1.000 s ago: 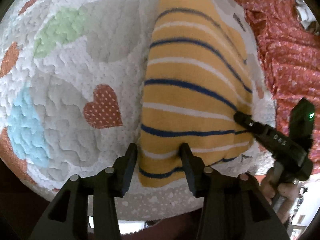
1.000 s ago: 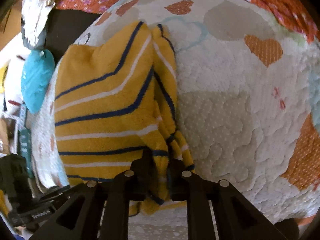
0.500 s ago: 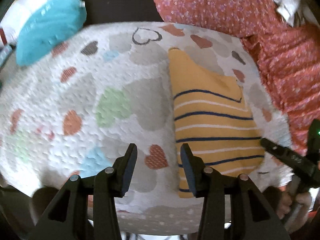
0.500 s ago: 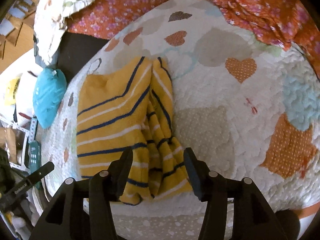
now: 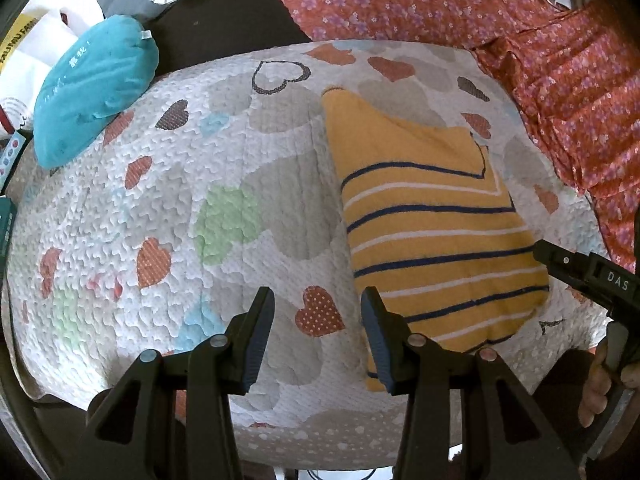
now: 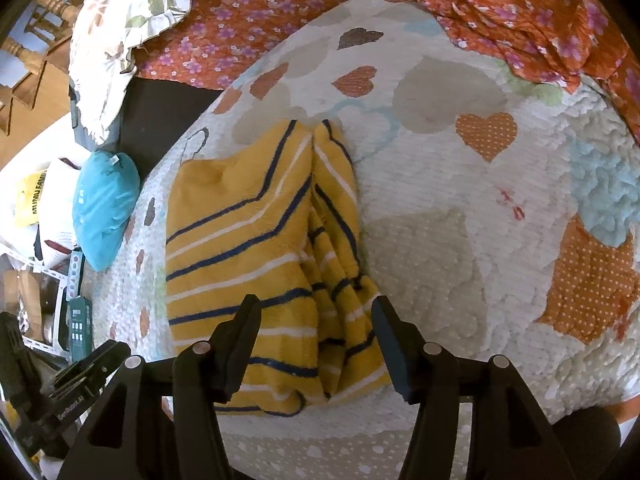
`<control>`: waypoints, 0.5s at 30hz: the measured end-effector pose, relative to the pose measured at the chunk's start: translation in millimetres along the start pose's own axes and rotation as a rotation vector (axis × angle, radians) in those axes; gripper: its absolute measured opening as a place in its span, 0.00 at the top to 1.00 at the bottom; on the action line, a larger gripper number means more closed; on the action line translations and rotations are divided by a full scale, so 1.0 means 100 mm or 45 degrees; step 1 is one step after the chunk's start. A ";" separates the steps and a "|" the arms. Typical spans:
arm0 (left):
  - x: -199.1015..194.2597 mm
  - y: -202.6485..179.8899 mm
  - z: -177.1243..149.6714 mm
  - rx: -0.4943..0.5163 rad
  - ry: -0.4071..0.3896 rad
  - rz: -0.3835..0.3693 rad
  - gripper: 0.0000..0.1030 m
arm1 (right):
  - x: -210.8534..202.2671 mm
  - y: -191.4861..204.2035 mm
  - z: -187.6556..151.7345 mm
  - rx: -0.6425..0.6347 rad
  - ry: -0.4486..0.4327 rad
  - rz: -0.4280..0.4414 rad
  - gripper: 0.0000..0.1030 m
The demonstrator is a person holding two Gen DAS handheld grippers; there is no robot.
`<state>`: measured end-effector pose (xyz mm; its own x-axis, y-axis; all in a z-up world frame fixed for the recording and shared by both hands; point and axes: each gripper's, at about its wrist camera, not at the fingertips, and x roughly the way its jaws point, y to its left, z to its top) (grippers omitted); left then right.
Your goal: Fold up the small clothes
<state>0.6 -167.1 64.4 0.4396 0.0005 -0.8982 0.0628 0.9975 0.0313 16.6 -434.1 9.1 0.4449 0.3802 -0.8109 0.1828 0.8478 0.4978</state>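
One yellow fleece garment with navy and white stripes (image 6: 256, 248) lies folded on the heart-print quilted mat (image 5: 224, 208), centre-right in the left view. Left gripper (image 5: 318, 332) released, empty. Right gripper (image 6: 316, 344) jaws opening, cloth below, unpinched. Soft, light, floppy; grab bunched lower-right edge.

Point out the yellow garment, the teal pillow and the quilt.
Yellow garment (image 6: 240, 240), right wrist view, striped flat panel.
Teal pillow (image 5: 92, 88), left wrist view, its middle.
Quilt (image 5: 180, 240), left wrist view, bare patch.
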 end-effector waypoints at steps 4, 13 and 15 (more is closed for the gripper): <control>0.02 -0.02 0.01 0.016 0.006 0.016 0.57 | 0.02 0.03 0.01 -0.005 -0.001 0.006 0.39; 0.05 -0.04 0.01 0.019 0.019 0.013 0.56 | 0.00 0.08 0.03 -0.038 -0.020 -0.010 0.38; 0.05 -0.04 0.00 0.023 0.023 0.014 0.56 | 0.00 0.06 0.04 -0.029 -0.017 -0.009 0.38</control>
<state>2.9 -171.3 59.4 0.4241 0.0128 -0.9055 0.0742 0.9961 0.0488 21.0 -430.8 13.0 0.4554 0.3695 -0.8100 0.1658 0.8587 0.4849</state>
